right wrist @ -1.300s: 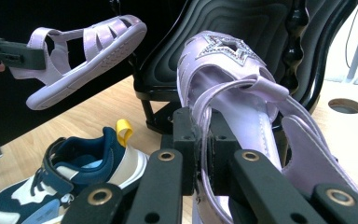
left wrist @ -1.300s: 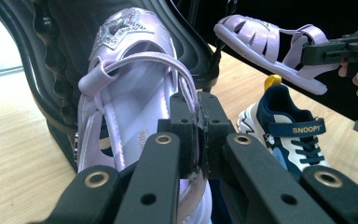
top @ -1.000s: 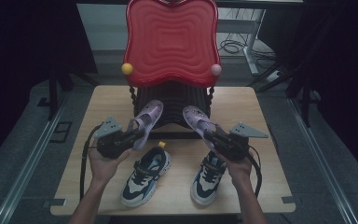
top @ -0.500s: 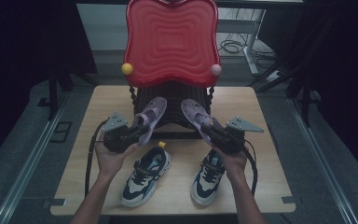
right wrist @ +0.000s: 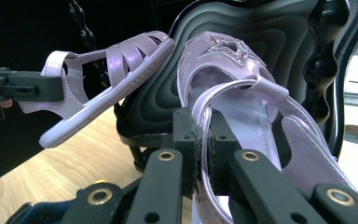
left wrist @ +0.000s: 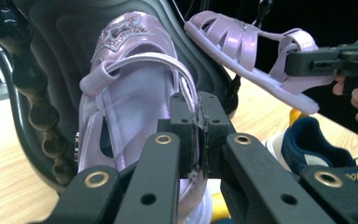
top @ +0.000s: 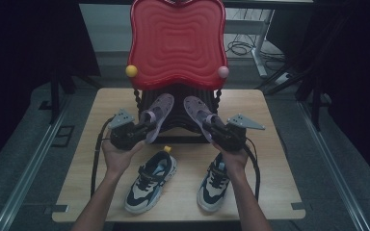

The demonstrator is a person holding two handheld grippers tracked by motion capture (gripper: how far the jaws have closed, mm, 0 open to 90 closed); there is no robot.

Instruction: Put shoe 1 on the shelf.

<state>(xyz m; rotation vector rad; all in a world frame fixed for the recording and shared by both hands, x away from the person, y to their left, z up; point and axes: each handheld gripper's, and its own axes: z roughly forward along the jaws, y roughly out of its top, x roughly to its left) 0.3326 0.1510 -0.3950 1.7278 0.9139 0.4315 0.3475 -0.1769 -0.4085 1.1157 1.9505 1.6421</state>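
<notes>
We read this as a lab or studio: dark curtains (top: 24, 53), floor cables (top: 241, 47) upper right, lone wooden tabletop (top: 270, 144).

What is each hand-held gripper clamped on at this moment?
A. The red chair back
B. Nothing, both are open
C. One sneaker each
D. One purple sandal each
D: the left hand-held gripper pinches the strap of one purple sandal, and the right hand-held gripper pinches the strap of the other purple sandal, while both sneakers lie on the table.
</notes>
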